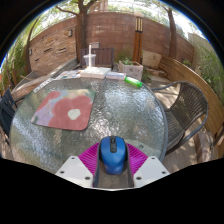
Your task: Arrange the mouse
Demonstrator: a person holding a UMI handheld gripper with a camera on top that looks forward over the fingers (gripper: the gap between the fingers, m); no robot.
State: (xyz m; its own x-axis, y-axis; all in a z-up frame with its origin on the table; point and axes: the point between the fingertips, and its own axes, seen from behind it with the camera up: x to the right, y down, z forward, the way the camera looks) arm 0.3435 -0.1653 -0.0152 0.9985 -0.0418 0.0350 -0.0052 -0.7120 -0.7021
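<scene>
Gripper [112,160] was clamped on blue mouse [112,154], long axis along fingers; floral mousepad [64,108] lay ahead-left on glass table [130,125]; move needs leftward reach.

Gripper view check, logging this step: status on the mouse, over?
Gripper shut on the blue computer mouse, held over the round glass table. Pink-and-white patterned mouse pad ahead, bare. Nothing in the way.
</scene>
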